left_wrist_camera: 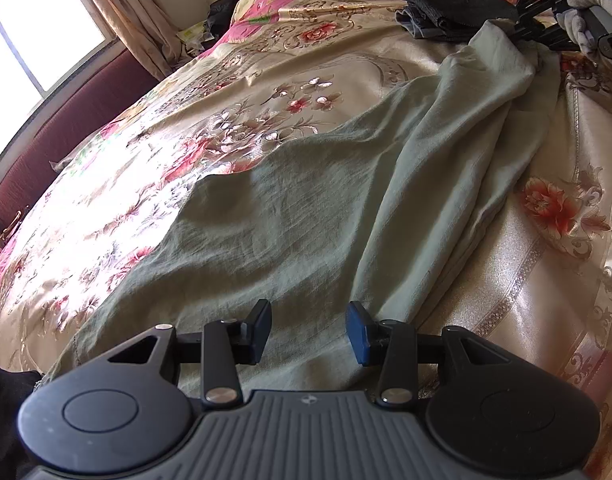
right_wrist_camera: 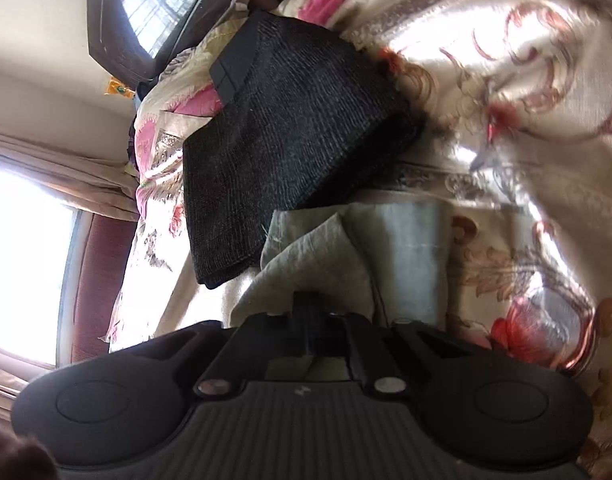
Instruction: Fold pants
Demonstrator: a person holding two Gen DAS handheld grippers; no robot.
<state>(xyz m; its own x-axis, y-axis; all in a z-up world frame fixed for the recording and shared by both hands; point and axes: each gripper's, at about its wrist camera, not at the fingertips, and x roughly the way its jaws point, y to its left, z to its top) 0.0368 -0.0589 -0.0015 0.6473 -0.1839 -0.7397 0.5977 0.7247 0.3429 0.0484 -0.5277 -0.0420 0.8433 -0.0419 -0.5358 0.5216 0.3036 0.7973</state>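
Pale green pants [left_wrist_camera: 306, 208] lie stretched along the floral bedspread [left_wrist_camera: 226, 92], folded lengthwise with creases. My left gripper [left_wrist_camera: 308, 332] is open, its blue pads just above the near end of the pants, holding nothing. My right gripper [left_wrist_camera: 534, 26] is at the far end, held by a white-gloved hand, shut on the pants' far edge. In the right wrist view the right gripper [right_wrist_camera: 326, 308] is shut on a bunch of the green pants [right_wrist_camera: 314, 256], lifting it off the bed.
A stack of folded dark garments [left_wrist_camera: 454, 8] lies on the bed just beyond the pants' far end; it also shows in the right wrist view [right_wrist_camera: 290, 128]. A dark red headboard [left_wrist_camera: 66, 128] and a window with curtains [left_wrist_camera: 46, 32] are at the left.
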